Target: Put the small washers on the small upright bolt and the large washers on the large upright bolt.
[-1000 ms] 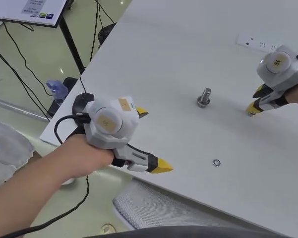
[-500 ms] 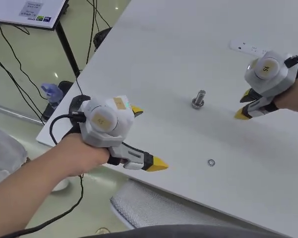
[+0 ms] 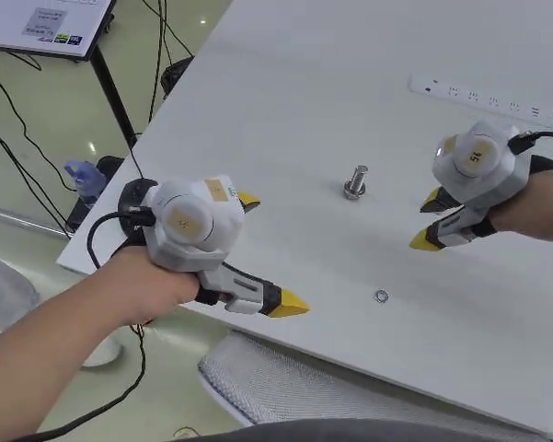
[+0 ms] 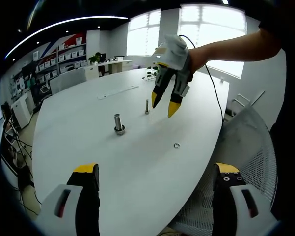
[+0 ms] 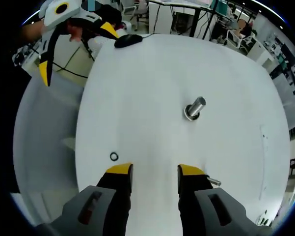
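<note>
While both grippers are held at the white table (image 3: 285, 92), the count stands at two bolts and one washer. The left gripper (image 3: 269, 250) has its jaws spread wide and empty. The right gripper (image 3: 426, 221) has its jaws parted and empty. The washer (image 3: 381, 296) lies flat near the table edge, well apart from the large bolt (image 3: 355, 182). The left gripper view adds the small bolt (image 4: 147, 106), upright beyond the large one; the head view adds a power strip (image 3: 483, 98).

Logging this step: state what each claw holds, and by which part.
Nothing is held: left claw and right claw both stand open, and the washer lies on the table.
</note>
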{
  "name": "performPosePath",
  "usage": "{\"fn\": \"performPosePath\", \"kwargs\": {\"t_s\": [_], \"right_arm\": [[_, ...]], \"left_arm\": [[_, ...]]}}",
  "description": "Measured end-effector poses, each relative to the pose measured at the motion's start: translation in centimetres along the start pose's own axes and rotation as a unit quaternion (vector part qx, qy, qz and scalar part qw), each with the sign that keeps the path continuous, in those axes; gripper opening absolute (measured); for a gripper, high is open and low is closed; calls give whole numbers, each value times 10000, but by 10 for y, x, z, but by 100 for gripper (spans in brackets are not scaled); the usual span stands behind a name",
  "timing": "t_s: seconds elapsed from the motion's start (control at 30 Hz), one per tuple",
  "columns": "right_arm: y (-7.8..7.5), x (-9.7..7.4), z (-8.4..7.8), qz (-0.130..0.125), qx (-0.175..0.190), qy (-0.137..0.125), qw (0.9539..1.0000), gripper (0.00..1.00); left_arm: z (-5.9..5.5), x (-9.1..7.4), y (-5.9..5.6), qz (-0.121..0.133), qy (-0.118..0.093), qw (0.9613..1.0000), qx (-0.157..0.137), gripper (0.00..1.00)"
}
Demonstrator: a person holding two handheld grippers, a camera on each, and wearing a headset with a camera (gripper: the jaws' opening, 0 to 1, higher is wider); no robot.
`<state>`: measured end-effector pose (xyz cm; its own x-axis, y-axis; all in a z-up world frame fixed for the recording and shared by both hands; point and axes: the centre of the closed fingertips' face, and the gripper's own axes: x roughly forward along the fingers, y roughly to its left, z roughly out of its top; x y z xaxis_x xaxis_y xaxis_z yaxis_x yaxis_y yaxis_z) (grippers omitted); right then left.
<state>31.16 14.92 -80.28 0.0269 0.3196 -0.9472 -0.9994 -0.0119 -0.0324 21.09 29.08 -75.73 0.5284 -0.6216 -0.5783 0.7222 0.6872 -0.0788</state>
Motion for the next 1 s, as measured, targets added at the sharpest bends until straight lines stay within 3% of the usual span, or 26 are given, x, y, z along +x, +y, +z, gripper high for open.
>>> {"fn": "performPosePath", "kwargs": {"t_s": [0.53,0.7,1.0], "right_arm": [[49,9,-3,144,307,-241,9991,39],[52,17,1,58,545,-497,9973,38],[57,51,-8,-16,583,-426,9974,34]], "left_arm": [[-5,8,-4,-142,151,9997,144,99],[-12,9,-5,-164,335,9988,304,99],[-16,14,0,-179,394,9983,399,98]]}}
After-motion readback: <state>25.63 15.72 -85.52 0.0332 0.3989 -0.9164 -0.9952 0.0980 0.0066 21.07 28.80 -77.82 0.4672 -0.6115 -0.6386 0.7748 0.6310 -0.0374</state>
